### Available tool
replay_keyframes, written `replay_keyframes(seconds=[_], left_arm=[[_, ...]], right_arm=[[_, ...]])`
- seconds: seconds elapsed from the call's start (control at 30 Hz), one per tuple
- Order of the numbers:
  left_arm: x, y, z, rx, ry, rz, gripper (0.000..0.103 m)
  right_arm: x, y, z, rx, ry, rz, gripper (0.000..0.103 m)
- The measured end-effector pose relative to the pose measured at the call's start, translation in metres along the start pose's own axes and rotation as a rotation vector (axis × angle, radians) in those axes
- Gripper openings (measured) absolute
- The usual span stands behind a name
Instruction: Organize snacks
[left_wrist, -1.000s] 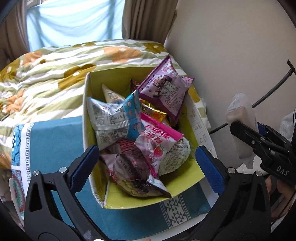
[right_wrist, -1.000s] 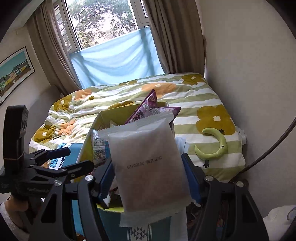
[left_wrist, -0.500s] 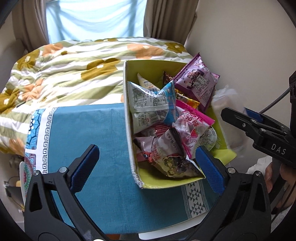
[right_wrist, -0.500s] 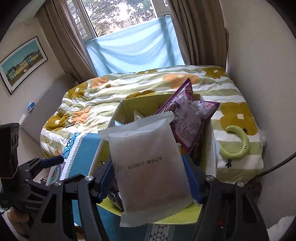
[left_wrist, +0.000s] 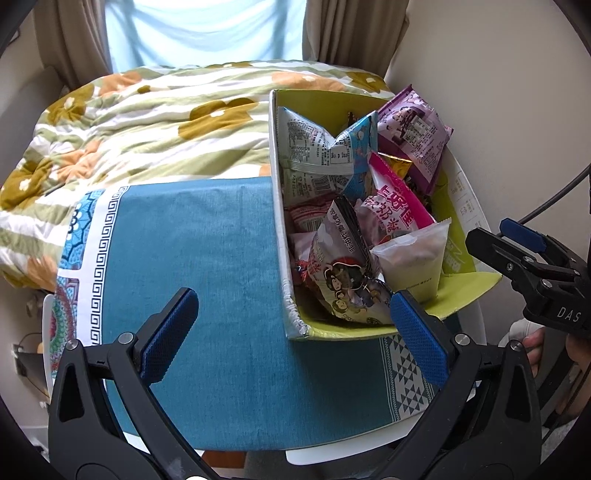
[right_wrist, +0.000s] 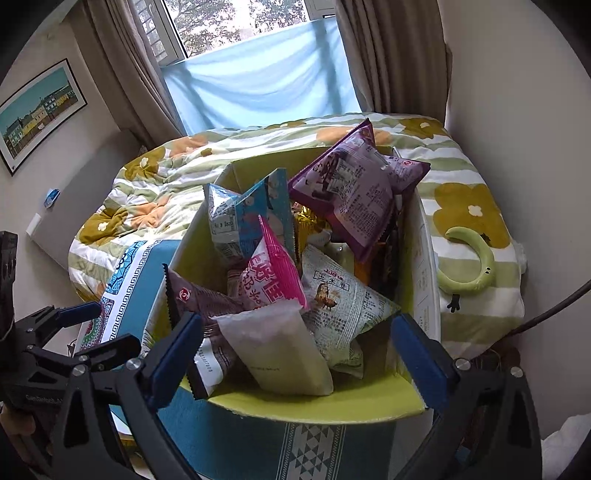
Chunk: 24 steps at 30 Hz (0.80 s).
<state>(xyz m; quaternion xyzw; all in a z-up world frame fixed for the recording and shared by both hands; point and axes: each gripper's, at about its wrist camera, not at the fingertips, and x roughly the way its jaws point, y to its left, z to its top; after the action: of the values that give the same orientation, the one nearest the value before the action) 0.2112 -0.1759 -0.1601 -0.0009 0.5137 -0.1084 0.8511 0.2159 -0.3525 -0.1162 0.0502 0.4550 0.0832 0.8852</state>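
Note:
A yellow-green cardboard box (left_wrist: 469, 291) (right_wrist: 314, 406) stands on the blue tablecloth (left_wrist: 207, 258) and holds several snack packets. A white translucent packet (right_wrist: 280, 354) (left_wrist: 413, 258) lies at the box's near end, free of any finger. A pink packet (right_wrist: 273, 273), a purple packet (right_wrist: 354, 195) and a blue-and-white packet (right_wrist: 243, 218) lie behind it. My right gripper (right_wrist: 299, 365) is open and empty just in front of the white packet. My left gripper (left_wrist: 291, 332) is open and empty over the cloth at the box's near left corner.
A bed with a floral quilt (left_wrist: 147, 122) lies behind the table. A green crescent toy (right_wrist: 472, 266) rests on the quilt right of the box. A wall (right_wrist: 524, 110) stands close on the right. The white table edge (left_wrist: 332, 443) is near me.
My right gripper has opened and let go of the white packet, which now lies in the box. My left gripper has shifted left, so the box sits to its right.

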Motion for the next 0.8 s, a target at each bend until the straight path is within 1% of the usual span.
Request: replay_keyframes(seconds=[0.1,0.2,0.37,0.47,0.6,0.8], left_arm=[[-0.015,0.003,-0.002,0.010,-0.031,0.013,0.103],[-0.039,0.007,-0.004,0.020,-0.073,0.032,0.103],[-0.099,0.020,-0.015,0.043,-0.192,0.062,0.103],[-0.137,0.033,-0.029,0.050,-0.264,0.086,0.103],[-0.181,0.056,-0.053,0.034,-0.355,0.122,0.103],[-0.222,0.087,-0.086,0.025,-0.429,0.138,0.103]], right_arm=[[-0.009,0.003,0.001,-0.008,-0.019,-0.010,0.101],[-0.024,0.014,0.002,-0.019,-0.048,-0.024,0.101],[-0.065,0.041,-0.001,-0.046,-0.126,-0.064,0.101],[-0.094,0.064,-0.008,-0.052,-0.178,-0.095,0.101],[-0.127,0.097,-0.024,-0.054,-0.240,-0.130,0.101],[-0.156,0.142,-0.055,-0.050,-0.288,-0.214,0.102]])
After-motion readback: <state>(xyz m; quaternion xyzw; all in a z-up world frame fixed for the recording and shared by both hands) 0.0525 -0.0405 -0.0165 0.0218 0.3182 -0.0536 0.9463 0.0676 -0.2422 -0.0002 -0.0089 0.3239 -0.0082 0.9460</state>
